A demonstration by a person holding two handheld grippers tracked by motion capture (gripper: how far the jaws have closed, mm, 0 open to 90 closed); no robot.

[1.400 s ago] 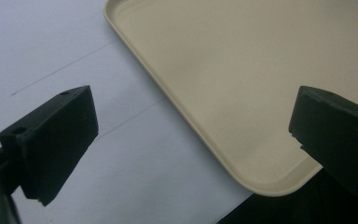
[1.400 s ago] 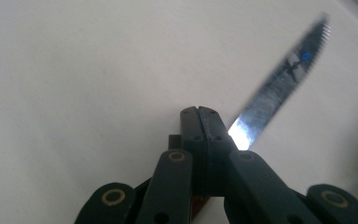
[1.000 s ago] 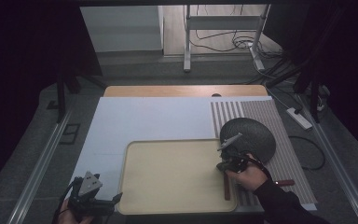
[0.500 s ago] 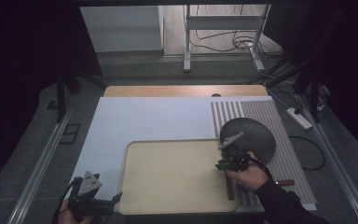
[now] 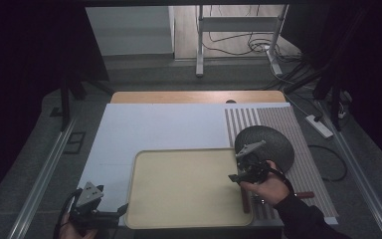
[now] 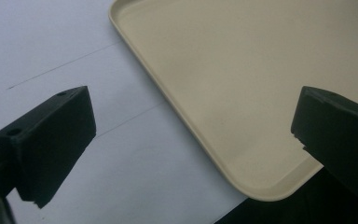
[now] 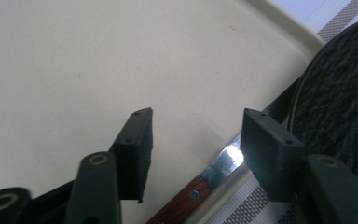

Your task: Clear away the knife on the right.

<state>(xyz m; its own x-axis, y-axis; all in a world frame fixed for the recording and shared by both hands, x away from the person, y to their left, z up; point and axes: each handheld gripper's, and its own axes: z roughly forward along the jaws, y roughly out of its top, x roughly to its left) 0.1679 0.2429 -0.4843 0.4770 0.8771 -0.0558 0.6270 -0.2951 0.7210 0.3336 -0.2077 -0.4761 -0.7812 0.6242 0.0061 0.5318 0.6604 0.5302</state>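
Observation:
A beige tray (image 5: 184,184) lies on the white sheet near the table's front. Along its right rim rests a knife (image 5: 246,201) with a wooden handle (image 7: 182,200) and a shiny blade (image 7: 226,158). A dark round plate (image 5: 271,144) sits on the striped mat just right of the tray. My right gripper (image 5: 238,177) hovers open over the tray's right rim, its jaws on either side of the blade without touching it. My left gripper (image 5: 122,209) is open at the tray's front left corner (image 6: 261,186), holding nothing.
A brown-and-white striped mat (image 5: 308,149) covers the table's right side, and a reddish-brown handle (image 5: 306,194) sticks out past the right hand. The white sheet (image 5: 154,129) spreads left of and behind the tray. Cables and stand legs are on the floor beyond the table.
The right gripper has crept slightly left over the tray's right rim. The left gripper has stayed put.

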